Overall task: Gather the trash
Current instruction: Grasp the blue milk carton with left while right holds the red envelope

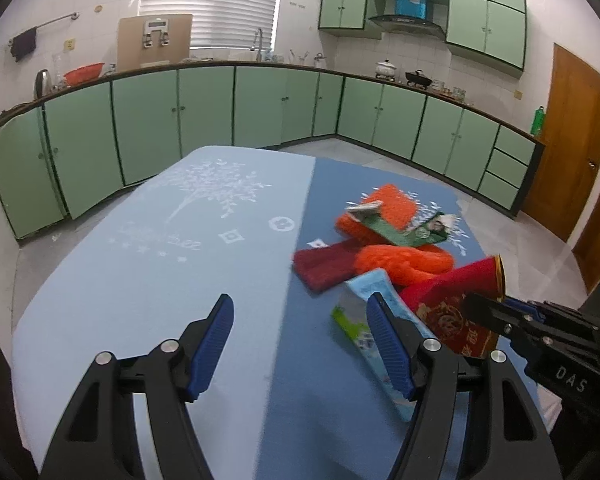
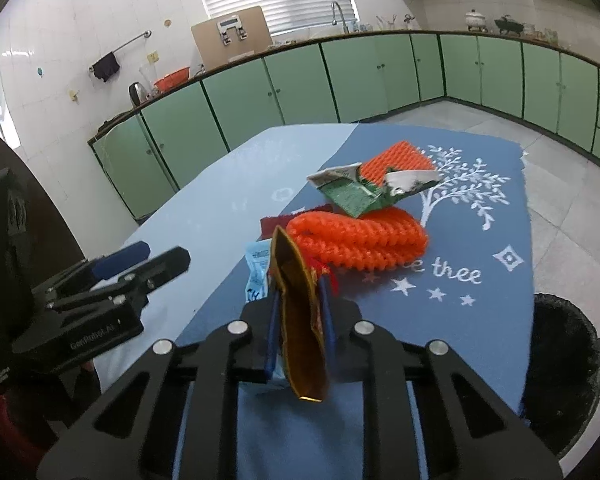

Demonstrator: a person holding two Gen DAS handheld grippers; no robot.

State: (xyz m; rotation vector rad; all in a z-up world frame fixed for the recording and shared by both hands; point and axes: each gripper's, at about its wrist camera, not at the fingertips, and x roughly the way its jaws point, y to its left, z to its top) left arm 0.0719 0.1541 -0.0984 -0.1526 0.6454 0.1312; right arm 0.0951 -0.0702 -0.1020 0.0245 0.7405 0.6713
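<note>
A pile of trash lies on the blue table cloth (image 1: 204,264): orange foam nets (image 1: 408,260), a green torn carton (image 1: 400,228), a dark red wrapper (image 1: 324,266) and a light blue packet (image 1: 374,292). My right gripper (image 2: 300,312) is shut on a red and gold paper envelope (image 2: 300,344), held above the table; it also shows in the left wrist view (image 1: 456,308). My left gripper (image 1: 300,320) is open and empty, just left of the blue packet. The nets (image 2: 360,244), carton (image 2: 360,192) and blue packet (image 2: 258,268) show in the right wrist view.
A black-lined trash bin (image 2: 560,368) stands on the floor by the table's right edge. Green kitchen cabinets (image 1: 204,108) run along the walls. A wooden door (image 1: 568,140) is at the right. My left gripper (image 2: 140,268) shows at the left of the right wrist view.
</note>
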